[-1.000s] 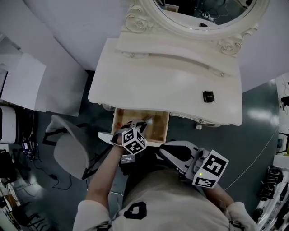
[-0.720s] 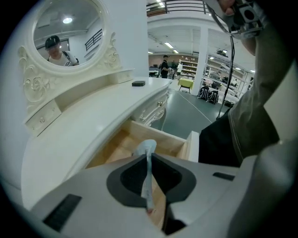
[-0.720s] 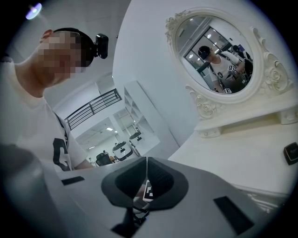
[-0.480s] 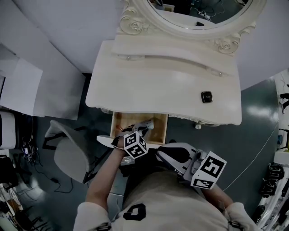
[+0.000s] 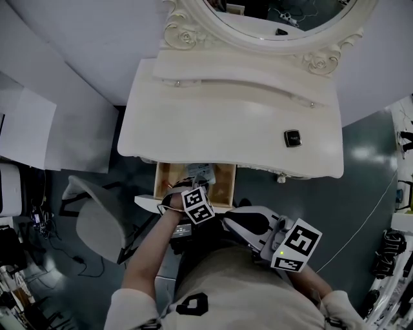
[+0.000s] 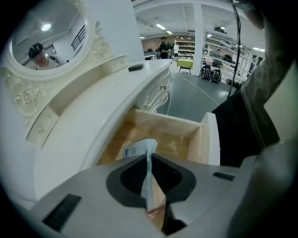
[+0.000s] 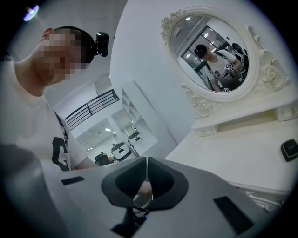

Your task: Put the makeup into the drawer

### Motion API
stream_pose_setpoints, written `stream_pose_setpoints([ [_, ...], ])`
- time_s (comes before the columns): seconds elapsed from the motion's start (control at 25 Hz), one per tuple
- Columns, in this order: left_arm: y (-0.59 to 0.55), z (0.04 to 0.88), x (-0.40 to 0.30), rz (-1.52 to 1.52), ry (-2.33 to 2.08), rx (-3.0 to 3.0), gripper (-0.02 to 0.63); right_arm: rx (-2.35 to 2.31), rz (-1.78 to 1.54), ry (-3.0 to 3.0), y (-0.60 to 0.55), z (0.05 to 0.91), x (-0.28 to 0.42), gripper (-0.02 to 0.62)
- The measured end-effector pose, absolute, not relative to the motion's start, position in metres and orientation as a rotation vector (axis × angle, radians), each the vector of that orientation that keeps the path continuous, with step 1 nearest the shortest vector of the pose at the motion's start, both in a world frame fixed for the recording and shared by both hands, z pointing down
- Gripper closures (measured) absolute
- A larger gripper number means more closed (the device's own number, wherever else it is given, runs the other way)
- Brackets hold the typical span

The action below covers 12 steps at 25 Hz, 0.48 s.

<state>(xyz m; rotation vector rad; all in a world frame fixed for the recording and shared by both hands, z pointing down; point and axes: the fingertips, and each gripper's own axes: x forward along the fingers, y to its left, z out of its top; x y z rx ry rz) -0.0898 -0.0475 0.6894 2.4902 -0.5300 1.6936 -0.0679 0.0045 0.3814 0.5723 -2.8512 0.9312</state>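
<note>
Jaws: left gripper (image 6: 150, 162) clamps flat makeup packet (image 6: 138, 149) over open drawer (image 6: 196, 142) | right gripper (image 7: 146, 168) closed, empty

From the head camera we look steeply down from high above the desk (image 5: 226, 129). That view takes in the mirror (image 5: 284, 16) at the top edge, the open drawer (image 5: 166, 178), and both grippers below it. The camera on the left gripper (image 6: 150, 160) sits low and close and faces along its jaws into that same drawer, with the desk edge and mirror rising at its left. The camera on the right gripper (image 7: 146, 168) faces nearly level across the desk top and up at the mirror. All three views share the desk and mirror.
</note>
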Motion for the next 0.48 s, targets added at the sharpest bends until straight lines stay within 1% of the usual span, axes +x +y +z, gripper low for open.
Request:
stream_pose_setpoints([
  [0.2,-0.051,0.707,-0.089,1.59,-0.527,2.352,0.515,0.588,0.949,-2.837,0.003,0.385,-0.06,0.566],
  [0.48,-0.071,0.717,-0.097,1.577,-0.591,2.269,0.506,0.598,0.96,-2.828,0.004,0.387,-0.051,0.566],
])
